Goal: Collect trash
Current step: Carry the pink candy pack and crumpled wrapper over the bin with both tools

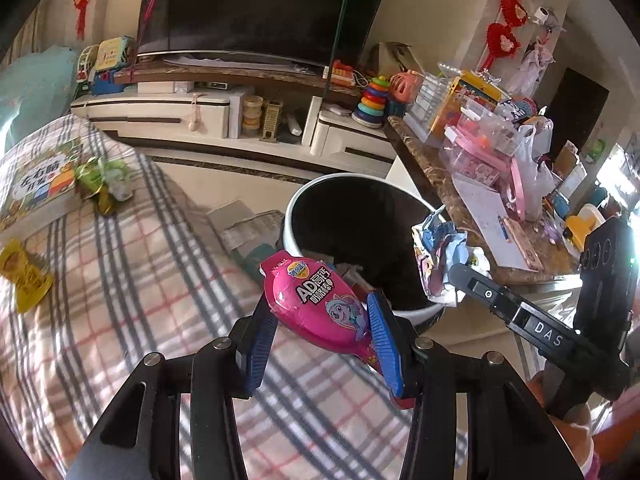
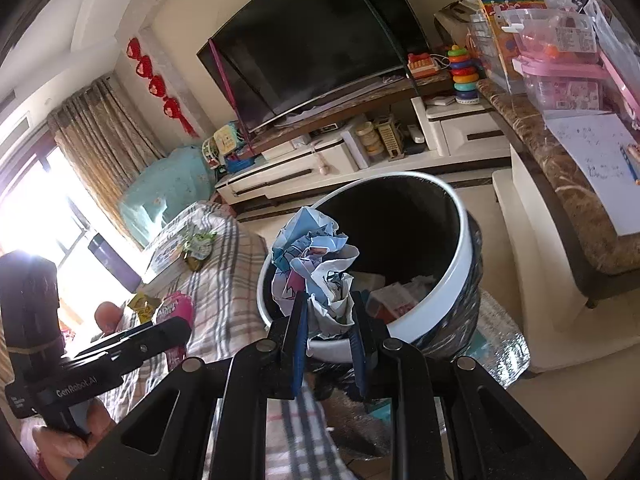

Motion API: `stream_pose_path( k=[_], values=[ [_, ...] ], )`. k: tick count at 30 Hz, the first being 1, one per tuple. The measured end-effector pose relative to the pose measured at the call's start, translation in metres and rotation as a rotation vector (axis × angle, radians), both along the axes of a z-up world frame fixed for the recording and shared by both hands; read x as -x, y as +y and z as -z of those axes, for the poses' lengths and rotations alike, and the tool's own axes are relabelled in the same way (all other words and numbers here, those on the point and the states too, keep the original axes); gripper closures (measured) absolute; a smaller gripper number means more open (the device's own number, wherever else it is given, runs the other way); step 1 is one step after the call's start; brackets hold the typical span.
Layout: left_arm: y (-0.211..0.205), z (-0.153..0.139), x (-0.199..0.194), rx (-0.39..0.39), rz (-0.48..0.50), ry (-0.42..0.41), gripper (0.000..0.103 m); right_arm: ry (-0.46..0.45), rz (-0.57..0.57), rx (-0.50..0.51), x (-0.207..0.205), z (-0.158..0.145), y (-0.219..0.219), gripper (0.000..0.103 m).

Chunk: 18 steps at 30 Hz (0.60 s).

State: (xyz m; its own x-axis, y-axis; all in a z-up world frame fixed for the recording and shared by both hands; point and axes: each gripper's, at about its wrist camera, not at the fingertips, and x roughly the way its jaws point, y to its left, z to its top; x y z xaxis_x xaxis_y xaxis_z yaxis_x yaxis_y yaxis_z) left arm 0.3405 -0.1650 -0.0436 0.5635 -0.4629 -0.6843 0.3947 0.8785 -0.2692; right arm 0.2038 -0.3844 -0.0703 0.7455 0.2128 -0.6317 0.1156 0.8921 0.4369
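The left gripper (image 1: 320, 332) clamps a pink snack packet (image 1: 316, 304) between its blue pads, above the near rim of the white trash bin (image 1: 296, 208). The right gripper (image 2: 329, 332) clamps a crumpled paper wad (image 2: 316, 268) over the bin's near rim. Litter already lies in the bin. On the checked blanket (image 1: 132, 280) lie a green wrapper (image 1: 102, 182), a yellow wrapper (image 1: 26, 276) and a book (image 1: 34, 180). A cluttered marble-topped counter (image 1: 424, 168) stands just beside the bin

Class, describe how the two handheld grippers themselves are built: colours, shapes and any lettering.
Both are black metal frames with round silver bolts. The left gripper and right gripper carry ribbed blue finger pads. Seen side-on, white lettering shows: "DAS" on the right one, "GenRobot.AI" on the left one.
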Motion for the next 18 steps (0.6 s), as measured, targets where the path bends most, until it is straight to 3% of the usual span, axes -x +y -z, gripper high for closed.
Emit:
stream_pose_path(
  k=[18],
  values=[
    [-0.043,0.009,-0.058,-0.029,0.025,0.016,0.058,0.014,0.013,0.05,-0.026,-0.004,-0.025,0.084]
  ],
)
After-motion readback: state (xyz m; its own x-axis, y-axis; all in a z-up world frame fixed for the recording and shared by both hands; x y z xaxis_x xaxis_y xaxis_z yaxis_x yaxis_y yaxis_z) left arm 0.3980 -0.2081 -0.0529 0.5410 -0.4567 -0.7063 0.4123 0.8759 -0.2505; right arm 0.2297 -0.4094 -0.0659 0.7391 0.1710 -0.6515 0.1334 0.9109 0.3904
